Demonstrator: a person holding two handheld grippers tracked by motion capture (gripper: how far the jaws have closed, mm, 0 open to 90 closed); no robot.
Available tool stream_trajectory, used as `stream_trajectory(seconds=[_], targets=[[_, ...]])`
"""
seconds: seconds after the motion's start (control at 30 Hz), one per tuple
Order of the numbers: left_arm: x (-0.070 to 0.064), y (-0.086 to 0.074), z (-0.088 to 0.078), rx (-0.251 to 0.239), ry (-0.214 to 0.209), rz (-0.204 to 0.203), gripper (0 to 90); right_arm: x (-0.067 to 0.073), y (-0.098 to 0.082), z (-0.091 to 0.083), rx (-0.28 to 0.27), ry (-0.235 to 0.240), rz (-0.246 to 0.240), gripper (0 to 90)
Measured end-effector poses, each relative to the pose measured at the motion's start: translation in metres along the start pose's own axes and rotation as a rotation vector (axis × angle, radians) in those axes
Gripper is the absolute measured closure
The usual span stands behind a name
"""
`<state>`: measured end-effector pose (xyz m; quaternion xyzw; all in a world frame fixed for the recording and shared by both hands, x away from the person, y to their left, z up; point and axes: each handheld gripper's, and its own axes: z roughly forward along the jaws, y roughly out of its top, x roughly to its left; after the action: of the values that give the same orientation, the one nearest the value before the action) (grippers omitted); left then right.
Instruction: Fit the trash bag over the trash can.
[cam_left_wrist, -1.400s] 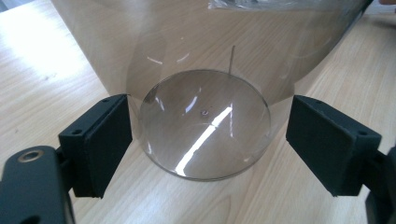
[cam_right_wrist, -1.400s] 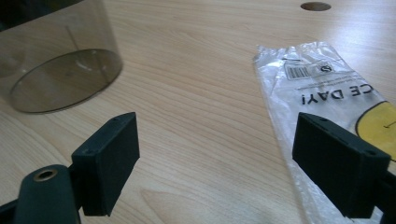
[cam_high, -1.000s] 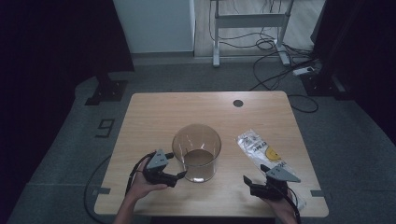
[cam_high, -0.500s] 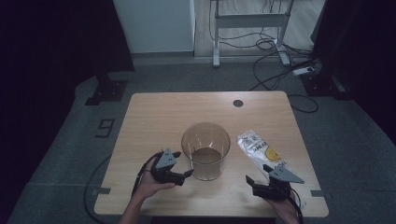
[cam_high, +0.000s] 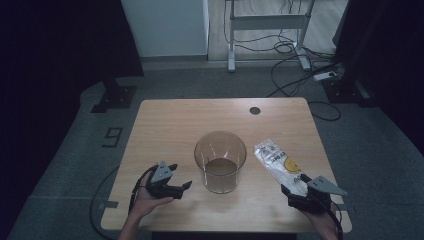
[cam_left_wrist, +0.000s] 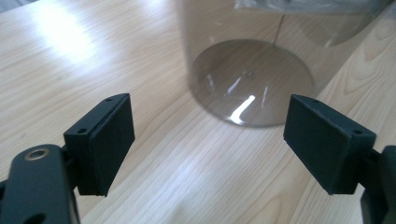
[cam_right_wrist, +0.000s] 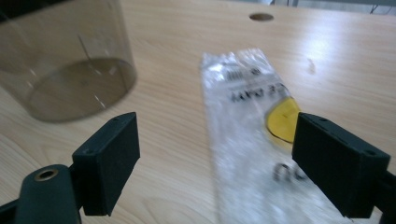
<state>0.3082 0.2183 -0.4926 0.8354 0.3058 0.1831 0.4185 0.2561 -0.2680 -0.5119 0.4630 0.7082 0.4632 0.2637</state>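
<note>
Clear crinkled plastic packet with yellow spot (cam_right_wrist: 252, 135) lies flat on desk (cam_high: 175, 125), long axis running away from right gripper (cam_right_wrist: 215, 172), near end between its wide-open, empty jaws. Left gripper (cam_left_wrist: 210, 149) likewise wide open, empty, facing tinted transparent plastic tub (cam_high: 220, 161).

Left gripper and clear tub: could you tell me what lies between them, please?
Only bare wooden table separates the open left gripper from the clear tub, in its own view.

Smoky brown, see-through container (cam_high: 220, 161) ahead of the black left claw (cam_left_wrist: 205, 144). Clear plastic bag (cam_right_wrist: 261, 135) with black lettering and a yellow round patch between the black right claw's (cam_right_wrist: 219, 163) jaws. Pale wood grain across the desk (cam_high: 170, 125).
</note>
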Motion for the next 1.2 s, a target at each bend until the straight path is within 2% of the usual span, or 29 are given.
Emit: stream_trajectory(seconds=[0.07,0.2,0.33,0.53,0.63,0.8,0.87,1.03,1.2], targets=[[0.002,-0.005,-0.003,0.008,0.019,-0.005,16.2,-0.008,-0.002,-0.002,0.024,-0.009,-0.006,15.1],[0.007,-0.014,-0.005,0.022,0.024,-0.028,16.2,-0.027,-0.006,-0.005,0.049,-0.034,0.006,15.6],[0.007,-0.015,-0.002,0.032,0.022,-0.027,16.1,-0.042,-0.015,-0.002,0.090,-0.063,0.023,15.9],[0.005,-0.017,0.001,0.054,0.020,-0.015,16.0,-0.056,-0.027,0.008,0.143,-0.095,0.063,16.4],[0.005,-0.017,0.003,0.058,0.018,-0.012,16.0,-0.060,-0.030,0.014,0.176,-0.122,0.073,16.4],[0.006,-0.018,0.004,0.068,0.017,-0.012,15.8,-0.063,-0.033,0.021,0.214,-0.123,0.086,16.1],[0.006,-0.019,0.005,0.072,0.017,-0.011,15.8,-0.064,-0.033,0.021,0.209,-0.126,0.086,16.8],[0.007,-0.022,0.009,0.086,0.015,-0.018,15.9,-0.066,-0.032,0.024,0.249,-0.119,0.104,20.5],[0.006,-0.022,0.010,0.089,0.016,-0.015,15.9,-0.065,-0.032,0.026,0.253,-0.129,0.075,25.5]])
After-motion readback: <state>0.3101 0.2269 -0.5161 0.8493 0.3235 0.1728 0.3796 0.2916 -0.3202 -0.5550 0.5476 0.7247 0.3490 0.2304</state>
